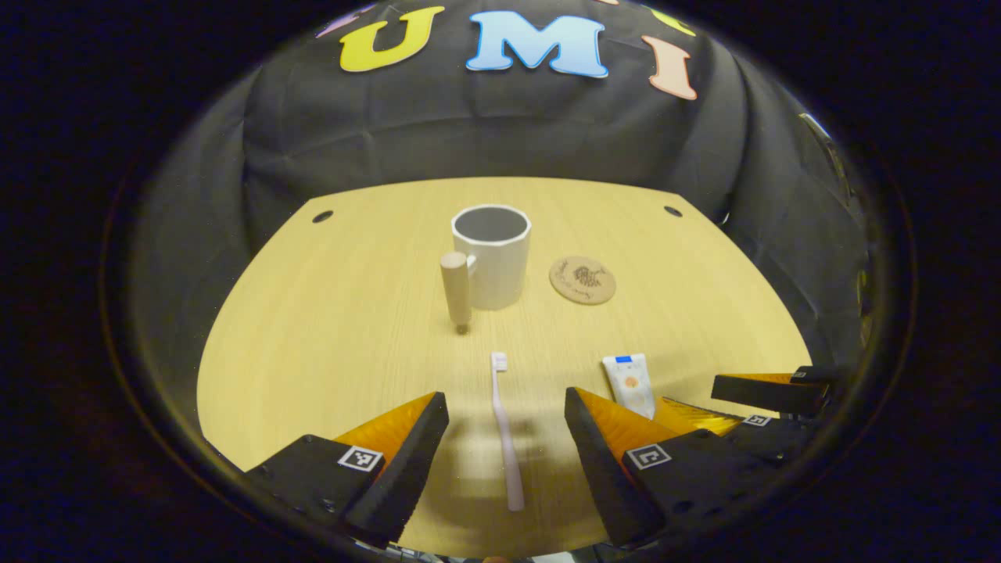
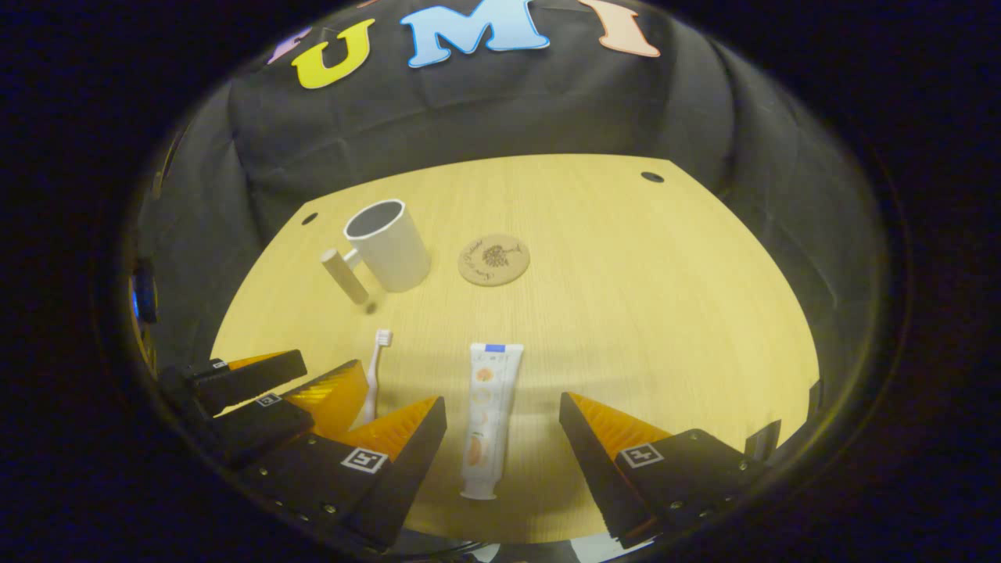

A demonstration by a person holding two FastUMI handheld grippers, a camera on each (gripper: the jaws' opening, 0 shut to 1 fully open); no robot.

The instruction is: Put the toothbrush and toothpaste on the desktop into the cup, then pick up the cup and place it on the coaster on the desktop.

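A: Nearest to us, the left gripper (image 1: 507,422) stands with its jaws wide apart and nothing between the pads; the slim pale pink plastic toothbrush (image 1: 504,426) lies flat on the light wooden desktop (image 1: 328,328) in the gap, touching neither finger. The right gripper (image 2: 503,426) is spread in the same way over the white toothpaste tube with a blue band (image 2: 485,418), which also lies flat and is not touched.

B: What could go wrong from here?

A: I think the toothbrush is thin and low, so the fingers may close above it or push it to roll. The tube is soft; a squeeze in the middle may bend it. Also the two grippers are just beside each other, so they could bump when both go down.

B: And farther away?

A: The white faceted cup with a wooden peg handle (image 1: 491,262) stands upright near the middle, empty as far as I see. The round cork coaster (image 1: 583,280) lies just beside it, apart. A long toothbrush could tip this cup.

B: Anything unclear?

A: In the left gripper view, the lower end of the tube is hidden behind a finger. The print on the coaster is too small to tell.
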